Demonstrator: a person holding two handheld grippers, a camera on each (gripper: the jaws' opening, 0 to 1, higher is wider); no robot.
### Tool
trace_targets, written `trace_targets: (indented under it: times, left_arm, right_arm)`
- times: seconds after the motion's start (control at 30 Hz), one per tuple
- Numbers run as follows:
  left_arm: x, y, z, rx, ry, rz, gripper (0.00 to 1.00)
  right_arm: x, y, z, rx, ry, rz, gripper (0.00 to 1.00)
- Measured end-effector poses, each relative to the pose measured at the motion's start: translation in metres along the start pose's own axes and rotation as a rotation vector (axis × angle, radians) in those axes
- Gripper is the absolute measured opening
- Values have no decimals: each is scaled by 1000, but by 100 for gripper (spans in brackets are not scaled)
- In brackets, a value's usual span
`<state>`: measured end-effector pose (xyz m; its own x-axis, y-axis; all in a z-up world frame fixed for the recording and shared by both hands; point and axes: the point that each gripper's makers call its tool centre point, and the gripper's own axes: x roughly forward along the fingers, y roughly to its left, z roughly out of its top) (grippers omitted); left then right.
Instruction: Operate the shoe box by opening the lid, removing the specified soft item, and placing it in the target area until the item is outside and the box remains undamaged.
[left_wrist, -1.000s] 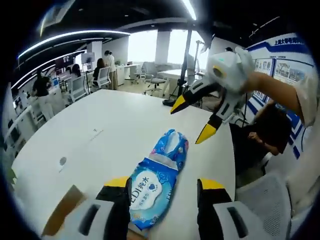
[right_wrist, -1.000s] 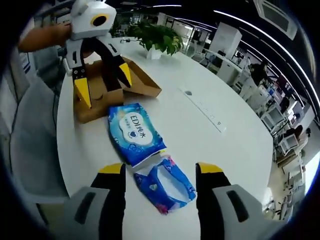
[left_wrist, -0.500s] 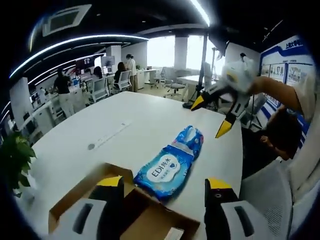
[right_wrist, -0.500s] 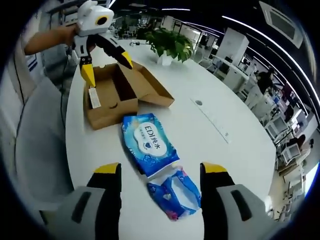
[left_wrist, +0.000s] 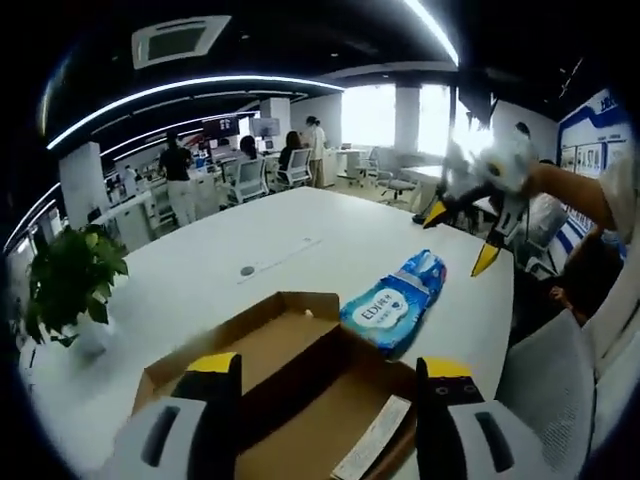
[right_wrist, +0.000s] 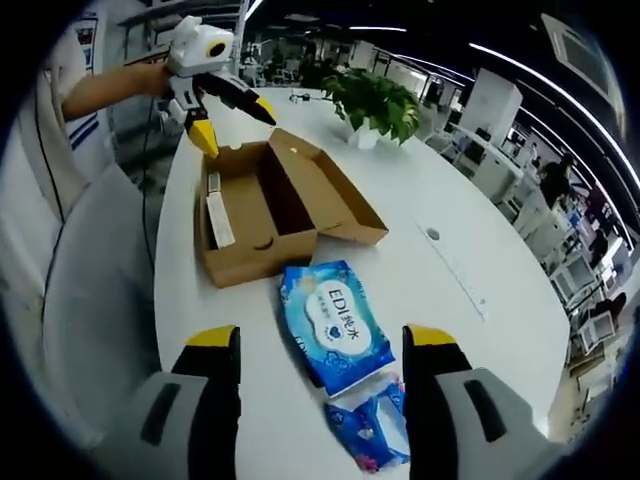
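Note:
A brown cardboard shoe box lies open on the white table, lid folded flat beside it, with a white label strip inside. A blue wet-wipes pack rests on the table just past the box. A second blue floral pouch lies beyond it. My left gripper hangs open over the box. My right gripper is open too, held above the wipes pack, empty.
A potted green plant stands on the table near the box. A power strip is set into the table's middle. Office chairs, desks and several people are in the background. A grey chair sits at the table's edge.
Both grippers have pulled back and apart. The left one has drawn away from the wipes pack to above the open box. The pack and pouch lie still on the table.

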<state>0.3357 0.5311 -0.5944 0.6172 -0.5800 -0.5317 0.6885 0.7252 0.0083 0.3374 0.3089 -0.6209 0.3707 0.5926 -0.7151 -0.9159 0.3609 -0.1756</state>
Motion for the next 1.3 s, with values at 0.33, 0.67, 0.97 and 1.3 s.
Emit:
trace_targets:
  times: [0.33, 0.67, 0.97, 1.3]
  left_arm:
    - [-36, 32, -29, -74, -5, 100, 75]
    - [-61, 54, -63, -123, 24, 185, 76]
    - [-76, 66, -97, -166, 75, 246, 74]
    - [-85, 76, -131, -254, 103, 300, 65]
  right_arm:
    - [22, 23, 24, -31, -28, 76, 64]
    - [48, 46, 40, -97, -23, 160, 65]
    - [80, 70, 53, -154, -14, 237, 64]
    - [107, 87, 59, -189, 9, 294, 62]
